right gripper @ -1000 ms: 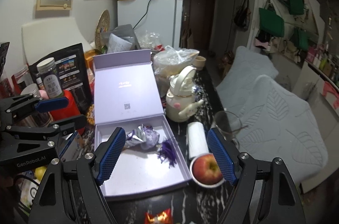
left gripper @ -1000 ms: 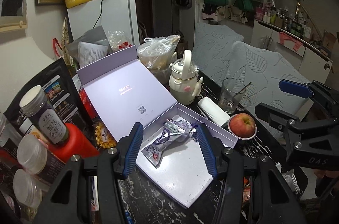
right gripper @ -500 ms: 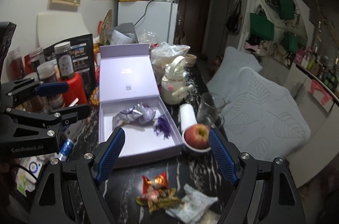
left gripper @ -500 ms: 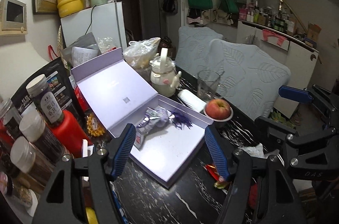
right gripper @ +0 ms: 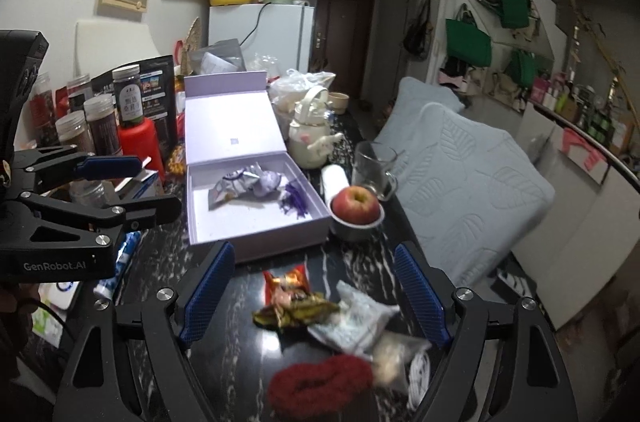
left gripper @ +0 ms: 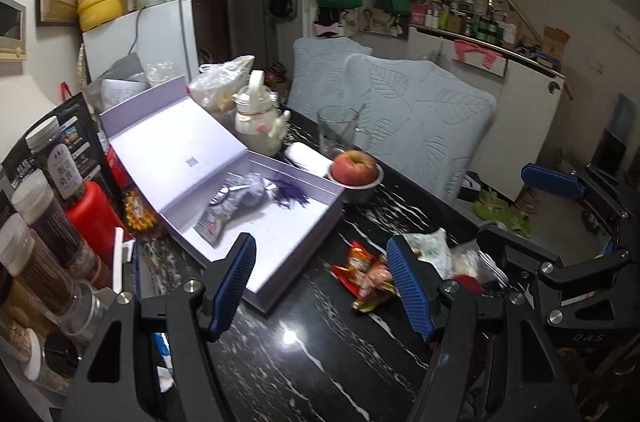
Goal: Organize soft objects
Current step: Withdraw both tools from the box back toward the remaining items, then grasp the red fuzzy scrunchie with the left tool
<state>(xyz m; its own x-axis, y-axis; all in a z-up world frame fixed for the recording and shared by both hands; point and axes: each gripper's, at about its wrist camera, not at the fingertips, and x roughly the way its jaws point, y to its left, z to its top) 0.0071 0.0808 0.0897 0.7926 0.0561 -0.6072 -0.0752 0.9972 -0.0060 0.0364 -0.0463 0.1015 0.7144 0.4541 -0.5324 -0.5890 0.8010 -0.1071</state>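
Nearby, an apple flanks the lavender box; both hand-held grippers gape wide, empty.

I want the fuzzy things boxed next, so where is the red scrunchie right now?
In the right wrist view the red scrunchie lies on the black table at the bottom centre, between the right gripper fingers, just below the white packet.

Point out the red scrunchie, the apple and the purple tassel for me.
red scrunchie [right gripper: 320,384], right wrist view, on its fuzzy front loop.
apple [right gripper: 356,204], right wrist view, on its red front.
purple tassel [right gripper: 295,201], right wrist view, on its fringe.
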